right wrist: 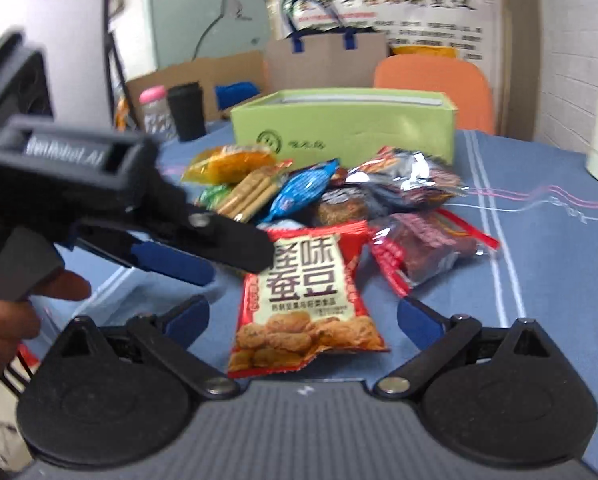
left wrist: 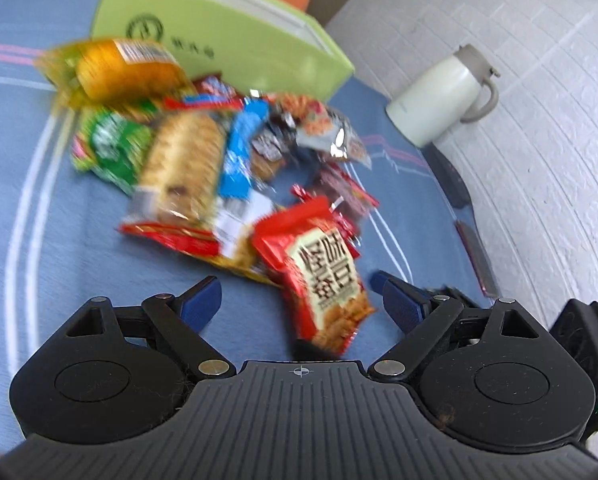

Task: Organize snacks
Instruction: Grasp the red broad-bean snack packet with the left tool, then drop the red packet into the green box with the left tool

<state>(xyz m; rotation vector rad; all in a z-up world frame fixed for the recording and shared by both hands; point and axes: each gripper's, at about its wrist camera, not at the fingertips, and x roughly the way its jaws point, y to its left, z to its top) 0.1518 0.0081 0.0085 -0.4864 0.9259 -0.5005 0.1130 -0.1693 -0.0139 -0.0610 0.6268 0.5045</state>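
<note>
A pile of snack packets [left wrist: 203,148] lies on the blue tablecloth in front of an open light-green box [left wrist: 219,28]; the pile [right wrist: 319,192] and box [right wrist: 347,128] also show in the right wrist view. A red broad-bean packet [left wrist: 323,276] lies nearest, between the fingers of my open left gripper [left wrist: 295,296]. In the right wrist view the same packet [right wrist: 303,300] lies between the fingers of my open right gripper [right wrist: 303,316]. The left gripper [right wrist: 171,248] reaches in from the left there, its fingers over the packet's top corner, open.
A white jug [left wrist: 443,96] stands at the table's right edge by a brick wall. A black cup [right wrist: 187,112], a pink-lidded bottle [right wrist: 155,108], an orange chair [right wrist: 435,88] and a paper bag [right wrist: 323,60] are behind the box.
</note>
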